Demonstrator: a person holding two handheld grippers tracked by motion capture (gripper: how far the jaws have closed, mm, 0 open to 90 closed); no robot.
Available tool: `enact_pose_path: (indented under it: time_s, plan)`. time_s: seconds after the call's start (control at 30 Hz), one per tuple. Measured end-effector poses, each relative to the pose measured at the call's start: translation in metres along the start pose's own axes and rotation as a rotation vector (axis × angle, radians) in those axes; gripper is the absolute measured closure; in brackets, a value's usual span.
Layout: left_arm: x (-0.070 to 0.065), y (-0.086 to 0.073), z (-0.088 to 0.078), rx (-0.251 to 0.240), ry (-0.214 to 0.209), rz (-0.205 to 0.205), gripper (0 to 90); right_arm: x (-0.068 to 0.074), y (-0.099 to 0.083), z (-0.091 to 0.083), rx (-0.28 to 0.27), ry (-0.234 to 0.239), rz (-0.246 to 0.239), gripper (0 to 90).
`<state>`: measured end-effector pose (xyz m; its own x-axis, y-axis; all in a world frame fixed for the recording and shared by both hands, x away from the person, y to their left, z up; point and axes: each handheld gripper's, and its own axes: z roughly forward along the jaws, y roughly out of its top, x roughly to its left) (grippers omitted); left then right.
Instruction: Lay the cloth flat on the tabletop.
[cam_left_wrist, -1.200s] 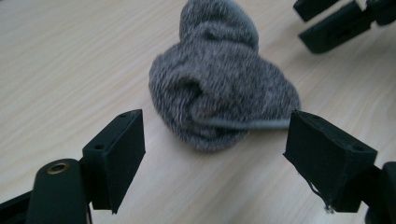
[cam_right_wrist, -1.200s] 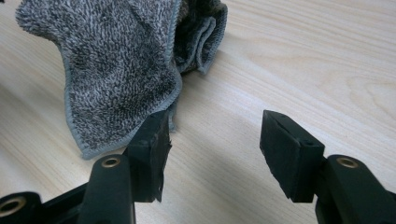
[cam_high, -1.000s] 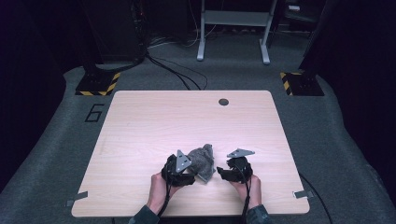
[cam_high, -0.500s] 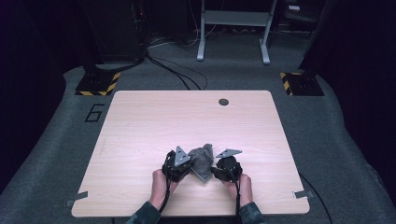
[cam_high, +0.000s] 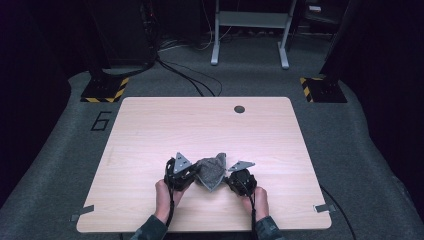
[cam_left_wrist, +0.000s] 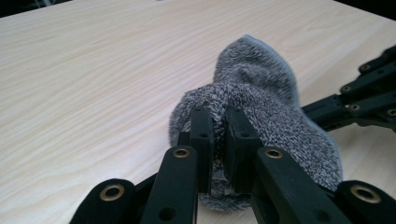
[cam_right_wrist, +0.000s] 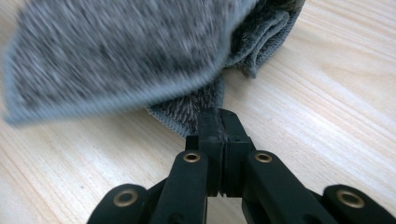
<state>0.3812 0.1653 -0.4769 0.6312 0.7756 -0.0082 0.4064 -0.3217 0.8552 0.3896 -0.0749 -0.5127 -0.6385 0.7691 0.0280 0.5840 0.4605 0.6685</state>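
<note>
On the near half of the wooden table (cam_high: 150, 130), close to the person's edge & about mid-width, a grey marled sock (cam_high: 211, 171) sits bunched between both grippers. Vs a second ago: the hands stood further apart then, w/ the sock lying looser between them. Now both have drawn in toward each other, so the left gripper (cam_high: 192, 176) & right gripper (cam_high: 229, 181) flank the sock tightly, and the fabric has humped up into a peak.

Left gripper (cam_left_wrist: 218, 122): jaws nearly together, pinching a fold of the sock's knit at the tips; the cloth wraps around & beyond the pads (cam_left_wrist: 201, 128). In the left gripper view the sock (cam_left_wrist: 261, 107) rises up past the jaws, toe end rounded & pointing away, w/ the other gripper's black linkage at far right touching it.

Right gripper (cam_right_wrist: 218, 122): jaws have just been closing and now meet w/ no visible gap, a thin edge of the sock (cam_right_wrist: 140, 51) caught between the tips. In the right gripper view the ribbed hem hangs just above the jaws; the rest is blurred, lifted off the wood, folded part at upper right.

Table's round cable hole (cam_high: 239, 109) sits at the far edge, well apart from everything.
</note>
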Motion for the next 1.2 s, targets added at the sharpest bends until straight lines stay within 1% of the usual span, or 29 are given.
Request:
enact_pose_path:
  time_s: [0.03,0.07,0.1,0.13,0.17,0.27,0.3,0.33,0.37,0.4,0.43,0.47,0.53,0.6,0.63,0.67,0.73,0.8,0.83,0.87,0.93,0.97,1.0,1.03,1.07,1.1,1.13,1.17,1.2]
  plan:
    - [0.004,0.0,-0.002,-0.005,0.007,-0.014,82.7,0.0,0.0,-0.001,0.002,-0.01,-0.004,89.3]
    - [0.006,0.0,-0.003,-0.01,0.012,-0.021,82.7,0.0,-0.001,-0.002,0.01,-0.018,0.01,89.2]
    - [0.009,0.0,-0.004,-0.009,0.015,-0.032,82.6,-0.002,-0.002,-0.003,0.006,-0.019,0.003,89.2]
    - [0.013,-0.001,-0.006,-0.014,0.021,-0.039,82.6,-0.003,-0.003,-0.004,0.012,-0.023,0.017,89.3]
    - [0.016,-0.001,-0.007,-0.017,0.027,-0.047,82.5,-0.006,-0.005,-0.005,0.004,-0.026,0.004,89.2]
    - [0.026,-0.002,-0.009,-0.016,0.035,-0.082,82.4,-0.011,-0.009,-0.01,0.006,-0.033,0.014,89.2]
    - [0.028,-0.002,-0.009,-0.016,0.038,-0.086,82.2,-0.013,-0.011,-0.012,0.008,-0.039,0.022,89.2]
    - [0.031,-0.003,-0.009,-0.014,0.042,-0.098,82.2,-0.014,-0.012,-0.013,0.008,-0.041,0.026,89.2]
    - [0.033,-0.003,-0.009,-0.013,0.042,-0.104,82.0,-0.016,-0.014,-0.014,0.006,-0.047,0.042,89.2]
    - [0.036,-0.004,-0.009,-0.01,0.044,-0.11,81.8,-0.017,-0.015,-0.015,0.003,-0.048,0.039,89.2]
    - [0.038,-0.004,-0.008,-0.006,0.046,-0.127,81.6,-0.019,-0.016,-0.017,0.009,-0.05,0.041,89.1]
    - [0.04,-0.005,-0.007,-0.003,0.051,-0.141,81.5,-0.019,-0.018,-0.019,0.013,-0.064,0.052,89.1]
    - [0.045,-0.007,-0.006,0.014,0.044,-0.156,80.6,-0.021,-0.019,-0.02,0.013,-0.076,0.055,89.1]
    - [0.052,-0.009,-0.004,0.028,0.048,-0.175,78.8,-0.022,-0.021,-0.023,0.022,-0.08,0.055,89.1]
    - [0.054,-0.011,-0.003,0.035,0.042,-0.189,77.0,-0.021,-0.023,-0.025,0.031,-0.088,0.059,89.0]
    - [0.056,-0.012,-0.003,0.04,0.048,-0.201,74.6,-0.022,-0.024,-0.027,0.033,-0.09,0.051,89.1]
    - [0.06,-0.014,-0.004,0.046,0.052,-0.216,70.7,-0.021,-0.027,-0.03,0.039,-0.097,0.064,89.0]
    - [0.062,-0.015,-0.007,0.05,0.064,-0.228,63.0,-0.022,-0.03,-0.034,0.04,-0.102,0.07,88.7]
    - [0.063,-0.015,-0.009,0.048,0.077,-0.23,58.1,-0.023,-0.032,-0.035,0.042,-0.108,0.072,87.7]
    - [0.063,-0.014,-0.011,0.047,0.087,-0.23,52.0,-0.023,-0.032,-0.036,0.048,-0.109,0.082,84.7]
    - [0.061,-0.013,-0.016,0.041,0.102,-0.224,43.5,-0.024,-0.03,-0.038,0.035,-0.102,0.086,78.8]
    - [0.059,-0.012,-0.018,0.036,0.102,-0.218,40.7,-0.024,-0.028,-0.039,0.026,-0.103,0.09,76.1]
    - [0.057,-0.011,-0.02,0.032,0.1,-0.215,38.5,-0.024,-0.025,-0.041,0.013,-0.101,0.092,74.1]
    - [0.055,-0.009,-0.022,0.027,0.094,-0.205,36.0,-0.023,-0.021,-0.043,-0.007,-0.098,0.088,71.2]
    - [0.052,-0.007,-0.023,0.019,0.094,-0.194,34.4,-0.022,-0.016,-0.044,-0.015,-0.092,0.087,69.9]
    - [0.048,-0.006,-0.024,0.011,0.09,-0.181,33.3,-0.021,-0.01,-0.045,-0.023,-0.09,0.073,67.8]
    - [0.044,-0.005,-0.025,0.0,0.091,-0.168,32.0,-0.019,-0.005,-0.044,-0.027,-0.083,0.071,66.5]
    - [0.039,-0.004,-0.024,-0.006,0.083,-0.152,31.3,-0.017,0.001,-0.043,-0.032,-0.069,0.062,65.4]
    - [0.034,-0.003,-0.024,-0.002,0.068,-0.137,30.4,-0.016,0.006,-0.039,-0.04,-0.066,0.04,64.2]
